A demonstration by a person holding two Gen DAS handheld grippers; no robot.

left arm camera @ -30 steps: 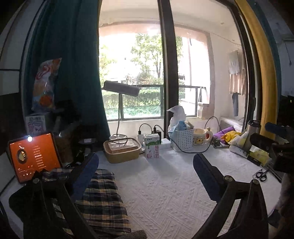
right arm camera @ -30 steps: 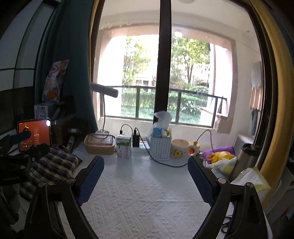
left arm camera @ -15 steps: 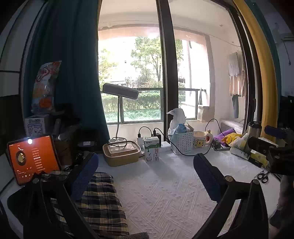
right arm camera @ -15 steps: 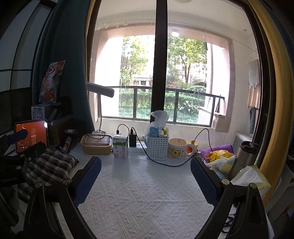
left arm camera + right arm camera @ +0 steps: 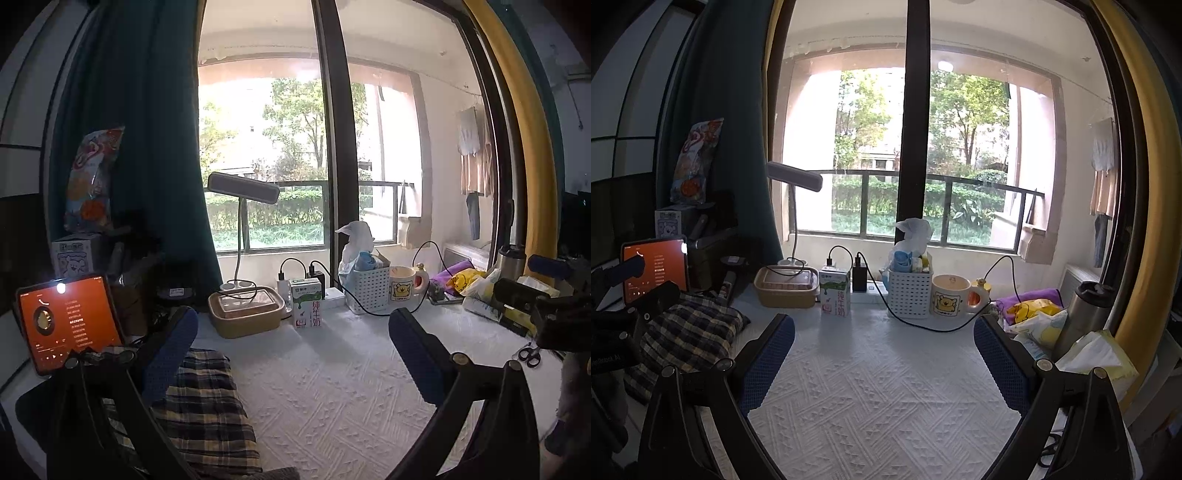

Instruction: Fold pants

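The plaid pants point(image 5: 207, 413) lie folded in a bundle at the left end of the white textured table cover point(image 5: 332, 398); they also show in the right wrist view point(image 5: 690, 332). My left gripper point(image 5: 291, 350) is open and empty, held above the table, its left finger just over the pants' edge. My right gripper point(image 5: 884, 354) is open and empty above the bare middle of the cover point(image 5: 879, 387), to the right of the pants. Each gripper shows at the other view's edge.
Along the window stand a lunch box point(image 5: 245, 314), milk carton point(image 5: 306, 302), white basket point(image 5: 367, 288), mug point(image 5: 404, 286) and desk lamp point(image 5: 242, 188). A tablet with an orange screen point(image 5: 68, 325) stands left. Bags, a steel tumbler point(image 5: 1086, 317) and scissors point(image 5: 530, 354) lie right.
Both grippers have lifted and tilted up slightly, so the table objects sit lower in each view. Both stay open. The pants have not moved.
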